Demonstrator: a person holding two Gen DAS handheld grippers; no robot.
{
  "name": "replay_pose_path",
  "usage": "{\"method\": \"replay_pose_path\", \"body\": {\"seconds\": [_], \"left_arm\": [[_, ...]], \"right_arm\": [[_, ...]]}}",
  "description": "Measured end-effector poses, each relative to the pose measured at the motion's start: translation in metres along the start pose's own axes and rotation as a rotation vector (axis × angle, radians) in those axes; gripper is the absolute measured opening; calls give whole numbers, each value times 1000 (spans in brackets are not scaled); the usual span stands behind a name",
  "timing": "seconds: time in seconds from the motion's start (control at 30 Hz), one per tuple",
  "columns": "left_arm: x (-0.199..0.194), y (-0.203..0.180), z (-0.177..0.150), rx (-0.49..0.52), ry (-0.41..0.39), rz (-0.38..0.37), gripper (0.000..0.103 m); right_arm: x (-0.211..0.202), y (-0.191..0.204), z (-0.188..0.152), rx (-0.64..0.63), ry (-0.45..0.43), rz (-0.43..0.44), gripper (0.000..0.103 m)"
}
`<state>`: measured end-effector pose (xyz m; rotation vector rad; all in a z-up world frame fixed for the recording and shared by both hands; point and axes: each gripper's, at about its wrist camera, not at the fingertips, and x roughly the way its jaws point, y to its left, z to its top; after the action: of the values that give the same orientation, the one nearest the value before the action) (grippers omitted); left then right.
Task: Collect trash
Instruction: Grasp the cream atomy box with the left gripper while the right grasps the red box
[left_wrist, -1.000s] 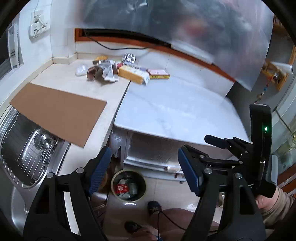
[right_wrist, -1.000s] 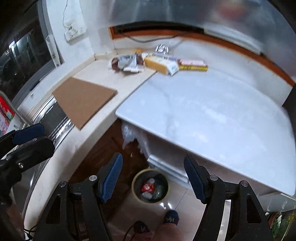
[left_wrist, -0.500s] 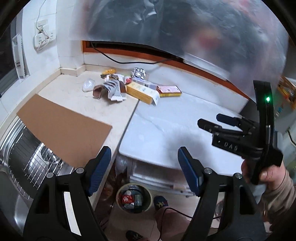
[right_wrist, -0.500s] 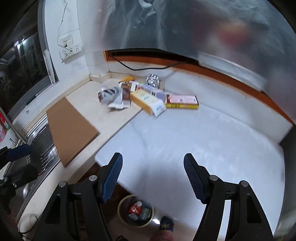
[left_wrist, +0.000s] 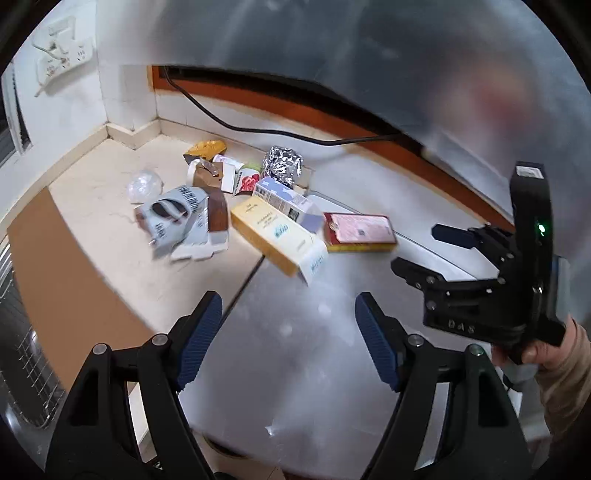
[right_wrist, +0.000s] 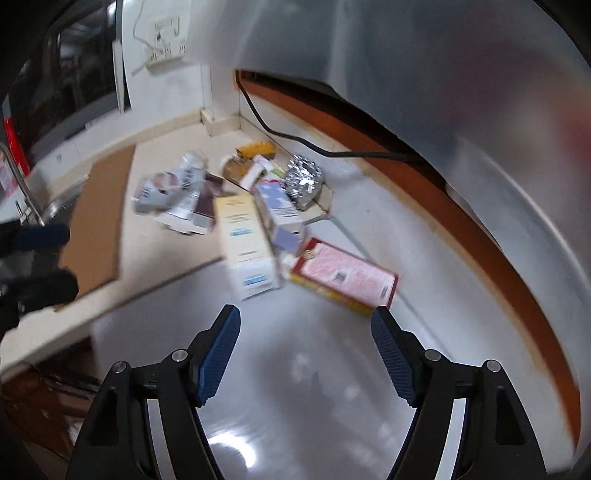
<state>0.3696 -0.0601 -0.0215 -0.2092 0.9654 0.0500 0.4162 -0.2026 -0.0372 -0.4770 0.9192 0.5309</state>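
A heap of trash lies in the counter's far corner: a yellow carton (left_wrist: 277, 236) (right_wrist: 243, 240), a pale blue box (left_wrist: 288, 201) (right_wrist: 279, 214), a flat pink box (left_wrist: 360, 230) (right_wrist: 343, 277), a ball of foil (left_wrist: 282, 164) (right_wrist: 304, 179), a crumpled grey wrapper (left_wrist: 173, 218) (right_wrist: 166, 188) and small scraps behind. My left gripper (left_wrist: 288, 332) hangs open above the white slab, short of the yellow carton. My right gripper (right_wrist: 306, 354) is over the slab just before the pink box, its jaws opening with nothing between them. It also shows at the right of the left wrist view (left_wrist: 424, 251).
A brown cardboard sheet (left_wrist: 55, 280) (right_wrist: 99, 225) lies on the beige counter at the left, beside a steel sink with a wire rack (left_wrist: 18, 350). A black cable (left_wrist: 258, 127) runs along the back wall. A person's hand (left_wrist: 546, 354) holds the right tool.
Both grippers swept forward over the slab toward the trash heap, which now looks much nearer. The floor bin under the counter has dropped out of view. The right gripper's jaws stand slightly wider.
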Motion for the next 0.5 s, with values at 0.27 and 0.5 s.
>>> {"method": "replay_pose_path", "body": {"seconds": [0.27,0.5], "left_arm": [[109,3,43,-151,103,58,72],[172,6,61,-237,161,143,82]], "right_arm": [[63,-32,15,21,15,52,74],[95,-30,22,-2,18,71,74]]}}
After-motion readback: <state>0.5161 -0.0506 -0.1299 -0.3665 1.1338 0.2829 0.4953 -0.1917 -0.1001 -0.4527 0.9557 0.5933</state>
